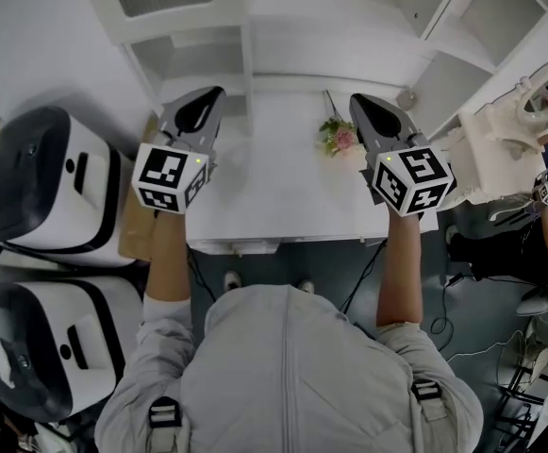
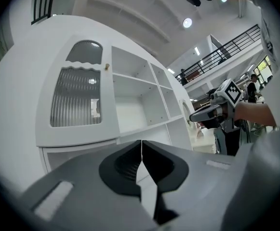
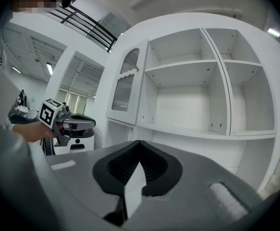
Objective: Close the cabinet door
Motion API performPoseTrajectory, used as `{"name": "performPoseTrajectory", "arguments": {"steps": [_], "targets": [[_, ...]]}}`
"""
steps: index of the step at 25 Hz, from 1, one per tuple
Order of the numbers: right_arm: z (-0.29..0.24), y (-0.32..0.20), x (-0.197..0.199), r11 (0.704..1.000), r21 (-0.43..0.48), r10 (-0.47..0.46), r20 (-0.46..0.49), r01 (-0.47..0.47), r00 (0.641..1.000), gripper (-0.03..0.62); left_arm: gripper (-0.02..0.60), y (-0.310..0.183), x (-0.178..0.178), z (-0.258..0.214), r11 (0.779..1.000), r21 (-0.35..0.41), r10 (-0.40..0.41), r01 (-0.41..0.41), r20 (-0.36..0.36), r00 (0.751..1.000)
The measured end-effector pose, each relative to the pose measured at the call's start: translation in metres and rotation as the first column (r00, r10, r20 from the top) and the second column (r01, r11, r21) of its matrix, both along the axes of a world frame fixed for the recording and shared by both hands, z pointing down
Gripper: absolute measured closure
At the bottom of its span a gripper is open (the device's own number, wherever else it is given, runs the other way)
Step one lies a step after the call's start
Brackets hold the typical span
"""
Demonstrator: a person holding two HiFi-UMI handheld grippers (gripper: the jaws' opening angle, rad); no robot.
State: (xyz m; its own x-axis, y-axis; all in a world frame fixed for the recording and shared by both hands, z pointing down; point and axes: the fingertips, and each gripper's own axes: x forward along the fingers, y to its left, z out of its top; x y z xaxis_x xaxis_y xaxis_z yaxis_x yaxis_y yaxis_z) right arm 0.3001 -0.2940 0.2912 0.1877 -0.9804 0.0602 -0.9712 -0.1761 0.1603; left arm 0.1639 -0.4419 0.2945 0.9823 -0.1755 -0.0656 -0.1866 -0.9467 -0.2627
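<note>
Head view: I have both tools held out level over the desk (image 1: 274, 196), noses toward the cabinet (image 1: 292, 50). The left gripper (image 1: 215, 94) sits ahead of the left bay, and the right gripper (image 1: 358, 102) is farther over, just beside the flowers (image 1: 338, 136). Neither touches anything. I read the spacing as one hand for the door and the other parked clear of it.

Left gripper view: the door (image 2: 76, 105), ribbed glass under an arch, fills the left bay. Its knob (image 2: 107, 67) is at the upper right corner, next to the open shelves (image 2: 142, 97). The face looks flush with the frame, so I judge it closed or very nearly so; whether it is fully home I can't tell. The jaws are pressed together but for a hairline, with nothing between them. They sit below the knob and apart from it, so there is no grip on the door. A closed nose suits nudging a panel rather than pinching it.

Right gripper view: the jaws are together here too, and empty. This tool faces the open shelves, with the door off to the left at an angle. The door's edge seems to stand a touch proud of the shelf frame, though the lens may be doing that. The left gripper shows at far left, well apart from the door. If a gap remains, I'd judge a flat push near the knob side the way to seat it — that side looks farthest from the hinge
</note>
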Motion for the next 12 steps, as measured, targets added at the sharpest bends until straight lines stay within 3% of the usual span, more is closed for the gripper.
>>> {"name": "performPoseTrajectory", "arguments": {"steps": [12], "targets": [[0.001,0.004,-0.014,1.000,-0.015,-0.006,-0.028,0.006,1.000,0.592,0.561,0.017,-0.003,0.002,1.000,0.020,0.015,-0.015,0.018,1.000]]}}
